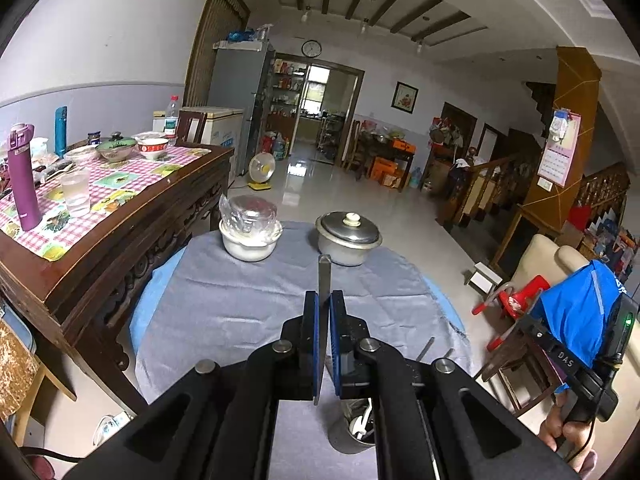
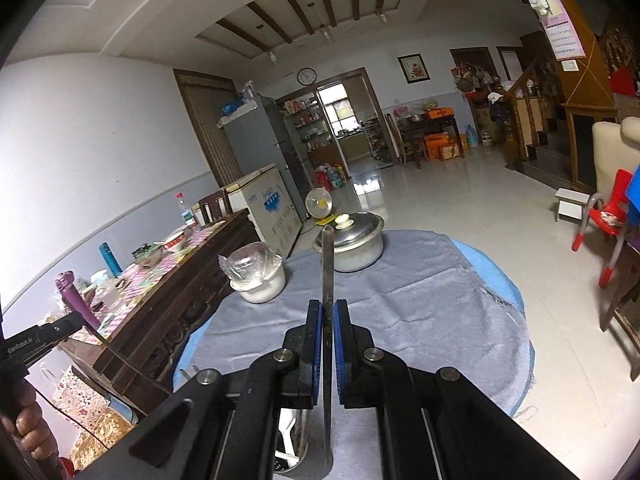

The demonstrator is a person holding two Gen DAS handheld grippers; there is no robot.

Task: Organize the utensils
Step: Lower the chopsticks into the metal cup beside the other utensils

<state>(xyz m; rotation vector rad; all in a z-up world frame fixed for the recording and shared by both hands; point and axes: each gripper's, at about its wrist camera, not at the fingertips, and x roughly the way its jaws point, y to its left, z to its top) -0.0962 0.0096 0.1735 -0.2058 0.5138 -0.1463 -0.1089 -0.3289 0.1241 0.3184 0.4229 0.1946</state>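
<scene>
Both grippers are clenching flat metal utensil handles: the left gripper is gripping one utensil, the right gripper another, both raised over the cloth-covered bench, above a metal holder beside the jaws.

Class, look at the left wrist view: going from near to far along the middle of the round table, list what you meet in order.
utensil holder → left gripper shut on a flat metal utensil → lidded metal pot at the far edge of the grey cloth.
</scene>
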